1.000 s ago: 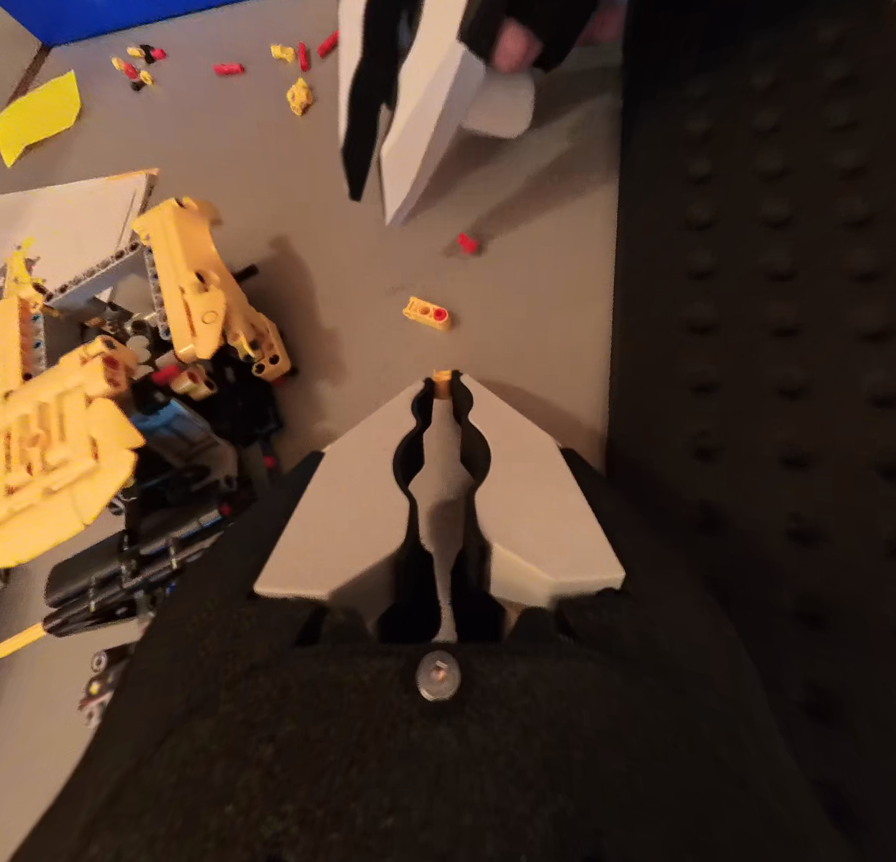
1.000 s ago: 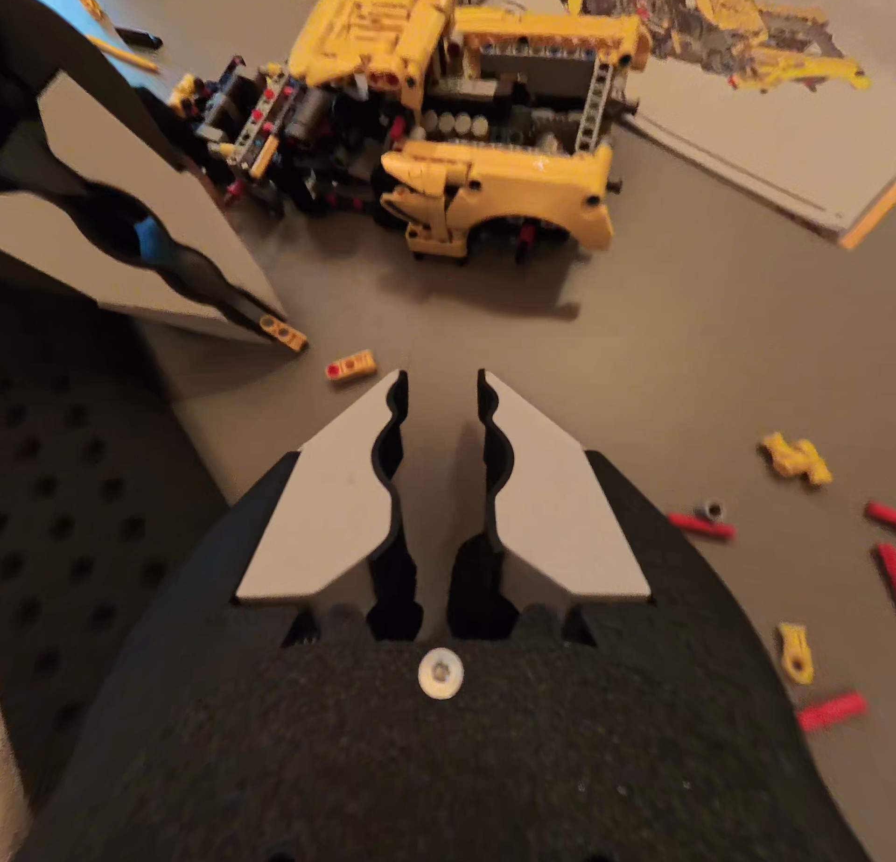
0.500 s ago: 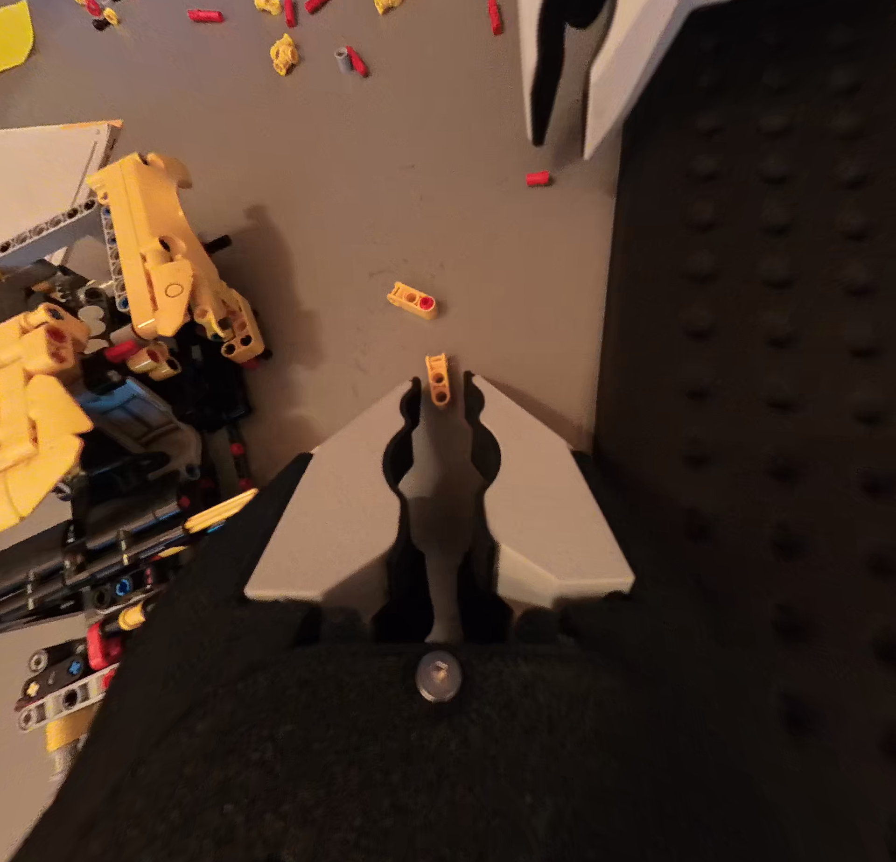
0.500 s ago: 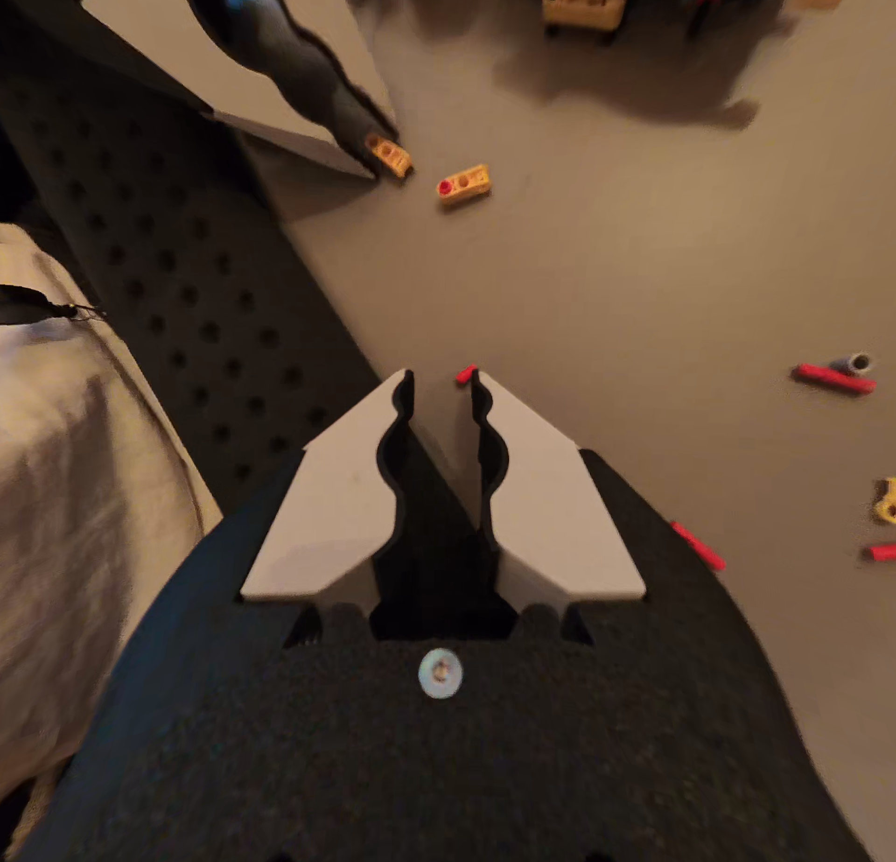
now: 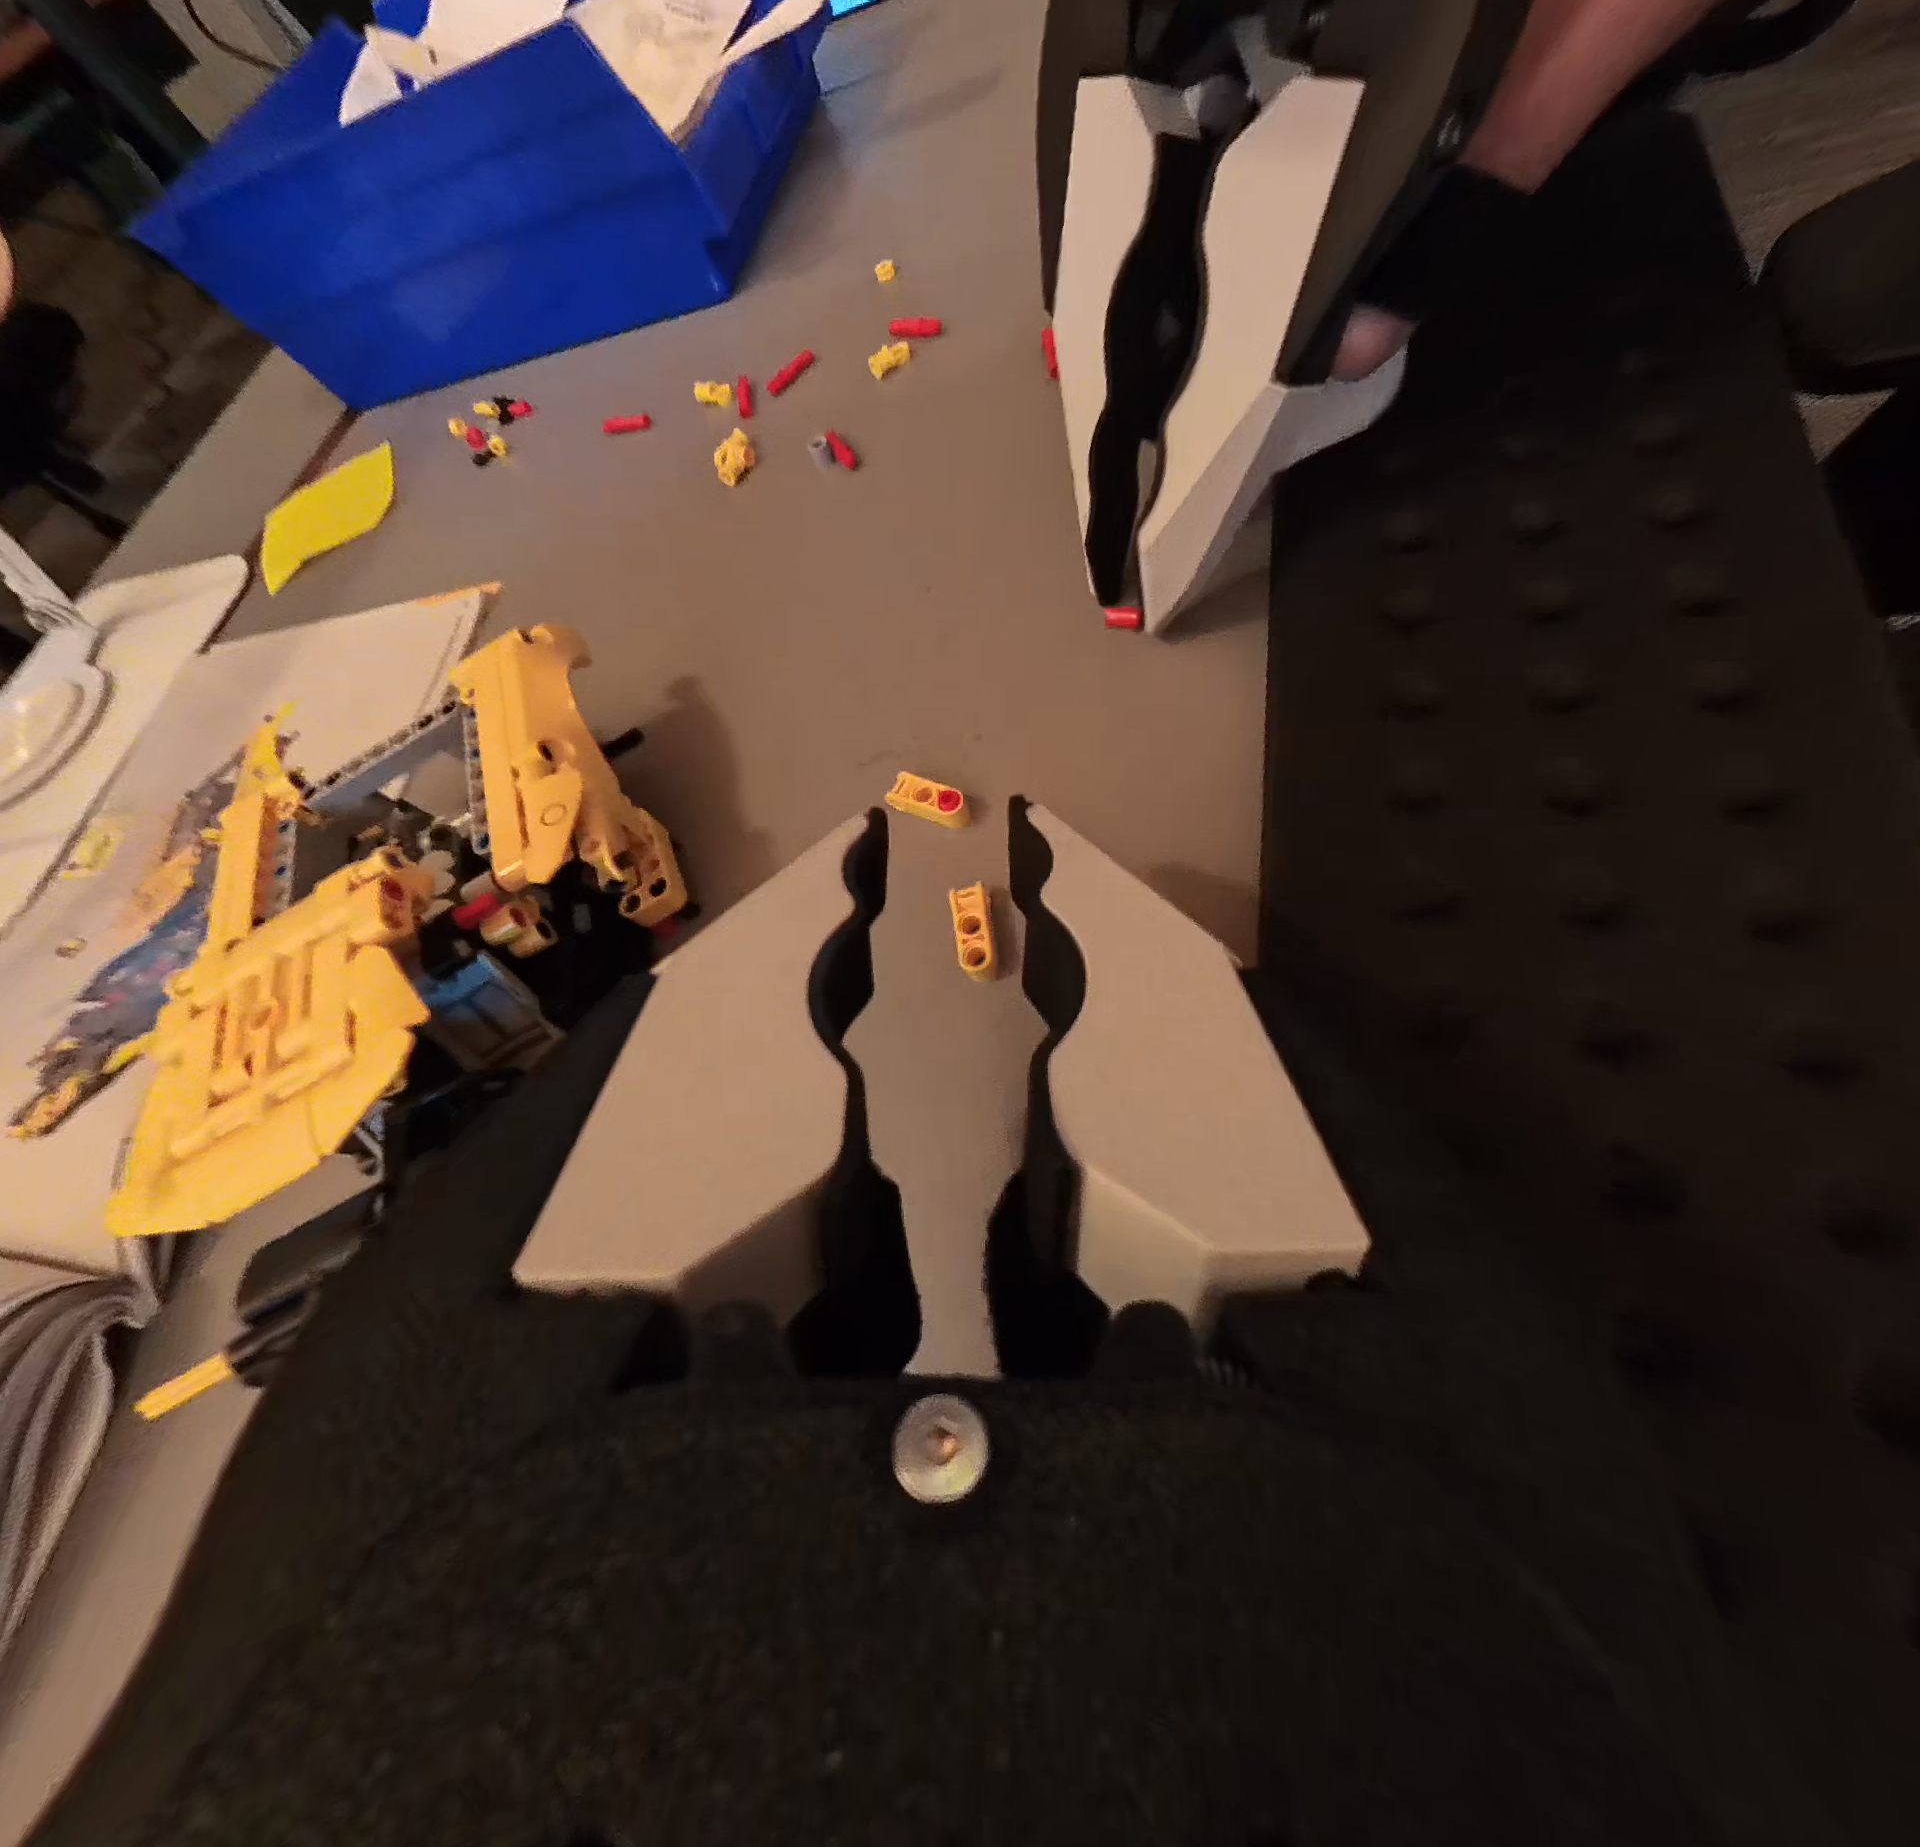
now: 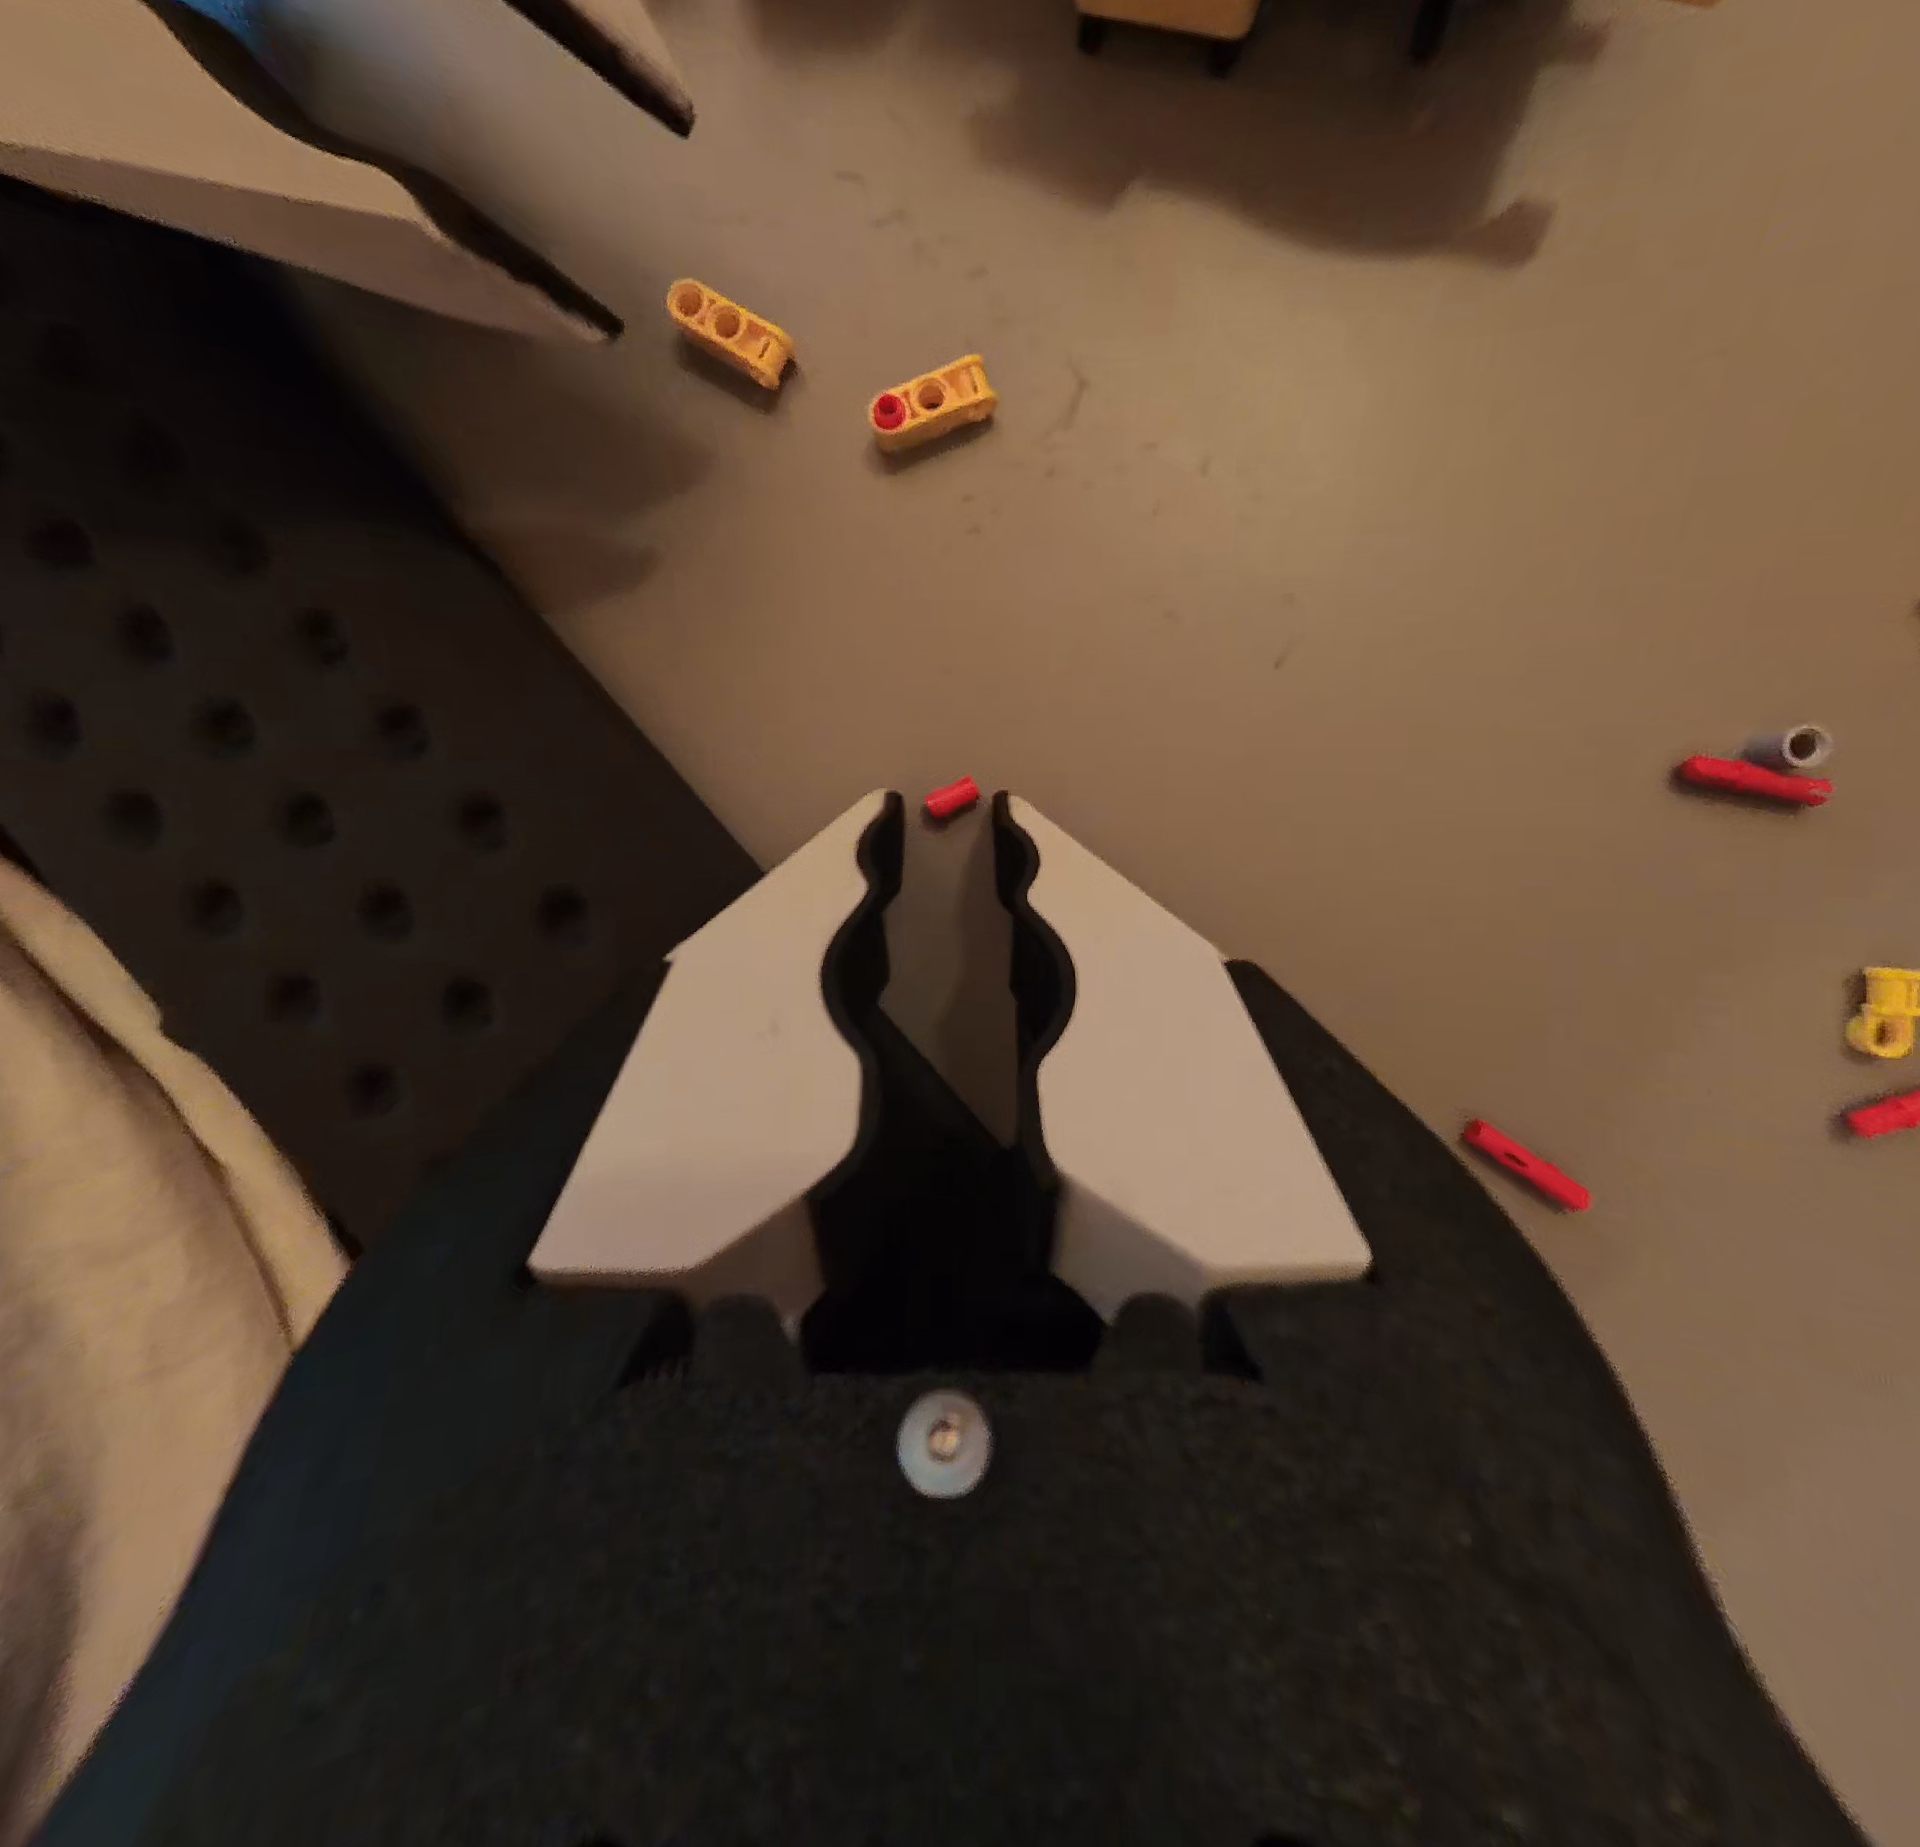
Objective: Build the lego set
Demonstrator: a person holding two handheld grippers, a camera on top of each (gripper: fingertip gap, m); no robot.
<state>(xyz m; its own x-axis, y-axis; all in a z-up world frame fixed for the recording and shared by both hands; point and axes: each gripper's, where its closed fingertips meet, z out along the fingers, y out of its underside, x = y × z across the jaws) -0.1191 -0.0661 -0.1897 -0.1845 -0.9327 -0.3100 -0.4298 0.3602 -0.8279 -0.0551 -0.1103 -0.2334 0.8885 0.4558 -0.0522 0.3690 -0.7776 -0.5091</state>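
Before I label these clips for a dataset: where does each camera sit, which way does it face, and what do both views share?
Left wrist view: on the left tongs, looking along open fingers down at the grey table, a loose yellow beam between them; a hand holds the right tongs beyond.
Right wrist view: on the right tongs, facing the table, fingers open beside a red pin; a light garment at left.
Shared: the yellow beam, the yellow beam with a red pin, the red pin, each other's tongs.

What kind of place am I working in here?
Most likely an indoor hobby or lab workbench: a grey tabletop strewn with loose red pins, a half-built yellow Technic vehicle on its instruction booklet, and a blue bin behind.
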